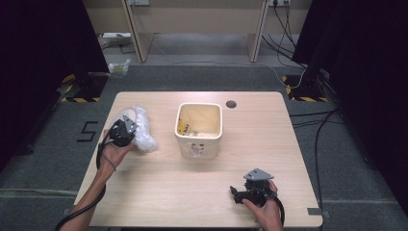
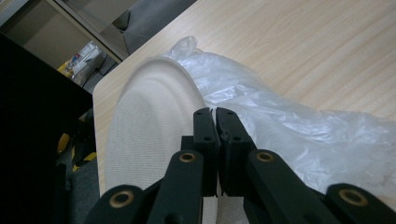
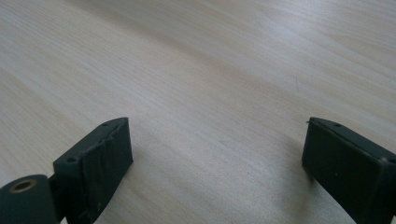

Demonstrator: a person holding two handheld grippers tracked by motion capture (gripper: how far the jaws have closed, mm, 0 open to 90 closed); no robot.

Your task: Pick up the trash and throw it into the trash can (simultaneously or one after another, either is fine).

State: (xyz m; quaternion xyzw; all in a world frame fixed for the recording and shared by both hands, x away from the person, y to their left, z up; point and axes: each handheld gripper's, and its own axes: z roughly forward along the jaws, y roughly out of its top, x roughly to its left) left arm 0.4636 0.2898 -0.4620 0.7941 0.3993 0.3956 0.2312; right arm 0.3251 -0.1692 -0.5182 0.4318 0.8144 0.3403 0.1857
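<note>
On the left side of the worktop [image 1: 159, 192] we see the left gripper [image 1: 129, 126] held over a bundle of crinkled clear plastic bag [image 1: 144, 132] with a pale paper plate [image 2: 149, 126] lying against it. In the left gripper view the two black jaws are pressed almost fully together, and between them sits the thin rim of the paper plate, so we read the gripper as pinching the plate at its edge. The plate is tilted, its ribbed underside turned toward the camera, and it lies close to the worktop's left edge. The plastic bag spreads out to the right of the jaws in that view, touching the plate and resting on the wood. In the high view the bundle lies just left of a cream square bin [image 1: 198, 129], close to it yet apart; the bin stands upright near the middle of the worktop, open at the top, with some pale scraps and a yellow mark visible inside, though we cannot tell what they are. A small round hole [image 1: 231, 104] in the worktop sits just behind the bin's right corner. The right gripper [image 1: 236, 192] is held low near the front right of the worktop, well apart from the bin and the bundle. In the right gripper view its jaws are spread wide with nothing but bare wood between them.
</note>
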